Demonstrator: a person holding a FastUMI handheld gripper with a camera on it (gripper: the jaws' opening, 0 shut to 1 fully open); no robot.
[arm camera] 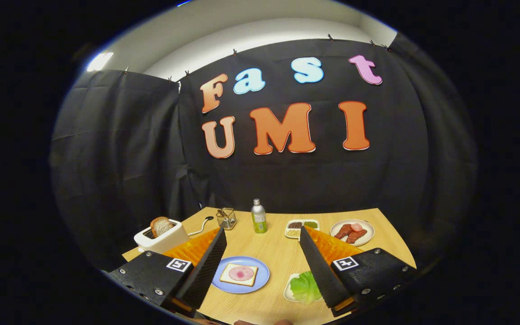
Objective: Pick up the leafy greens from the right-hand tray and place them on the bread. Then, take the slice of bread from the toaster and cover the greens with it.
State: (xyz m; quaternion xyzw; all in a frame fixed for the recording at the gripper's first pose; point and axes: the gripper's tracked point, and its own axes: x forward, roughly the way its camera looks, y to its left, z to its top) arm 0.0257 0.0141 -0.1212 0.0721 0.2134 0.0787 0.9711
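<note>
Pale wood worktop (278, 253) lay under my hand-held gripper (262, 266), its fingers spread wide and grasping nothing. Between them sat a blue plate (260, 282) with a slice of bread (239, 274) topped by a pink round of meat. The leafy greens (304, 287) rested on a small white tray (289, 293) just beside my right finger. Beyond my left finger, a white toaster (163, 238) held another slice of bread (161, 225). A bottle (258, 216) stood further back.

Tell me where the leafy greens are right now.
In the gripper view, the leafy greens lie on a small white tray beside the right finger, just right of the blue plate holding the bread. The open gripper holds nothing.
</note>
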